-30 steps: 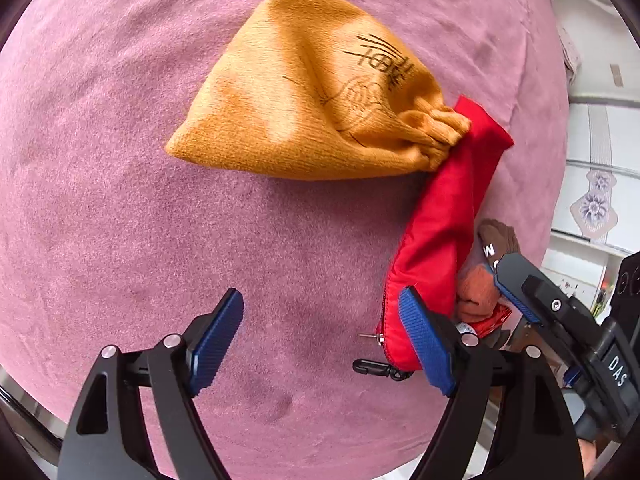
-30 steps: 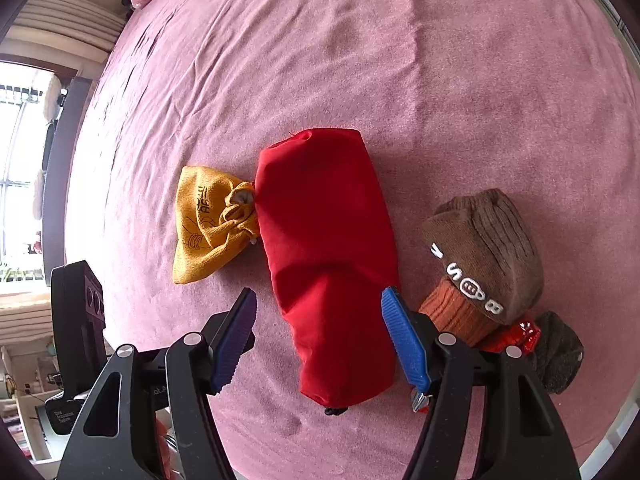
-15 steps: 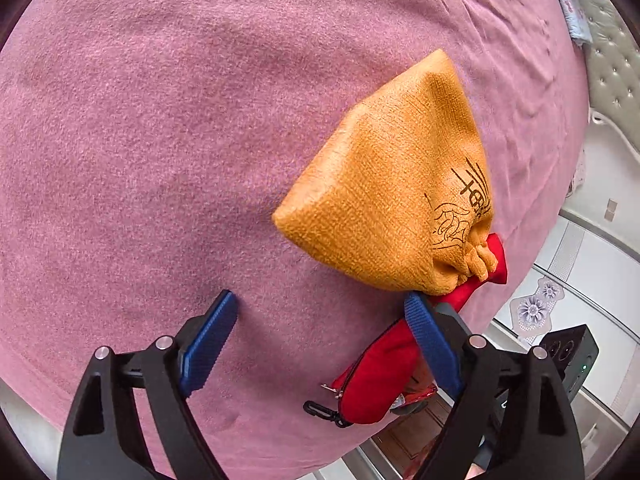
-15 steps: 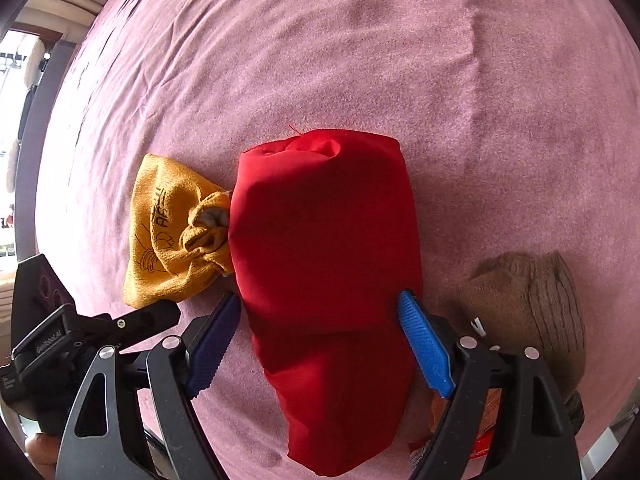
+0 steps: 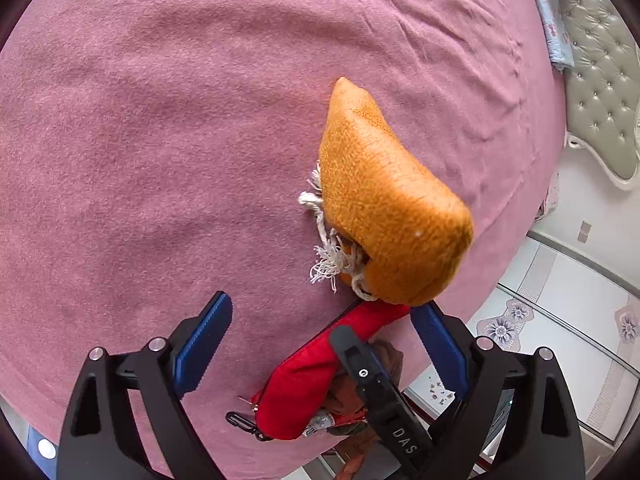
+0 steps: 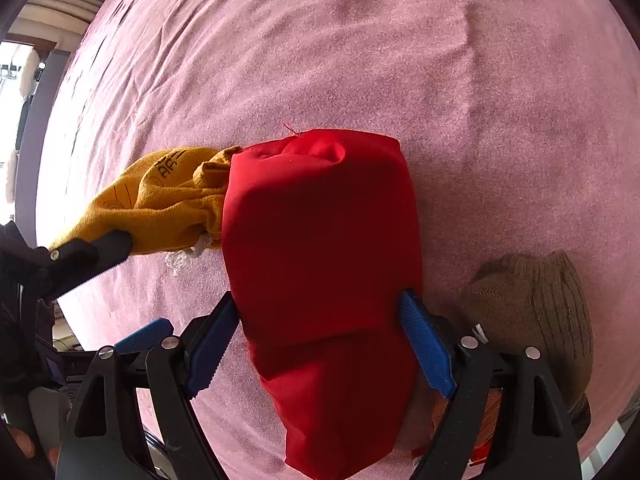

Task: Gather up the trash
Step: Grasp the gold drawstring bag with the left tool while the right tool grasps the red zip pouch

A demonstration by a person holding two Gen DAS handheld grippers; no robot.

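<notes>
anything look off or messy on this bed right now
The orange drawstring pouch has a frayed white cord trailing loose on the pink bedspread. A brown knit sock lies bunched beside the red bag. Nothing spilled.

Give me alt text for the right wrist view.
The right gripper straddles a red fabric pouch on a pink blanket, jaws wide. An orange drawstring bag lies beside it, a brown knit sock opposite.

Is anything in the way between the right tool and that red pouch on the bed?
Nothing visible. The right tool already straddles the red pouch, one blue pad on each side. The yellow drawstring bag touches the pouch's left side, outside the tool's jaws.
</notes>
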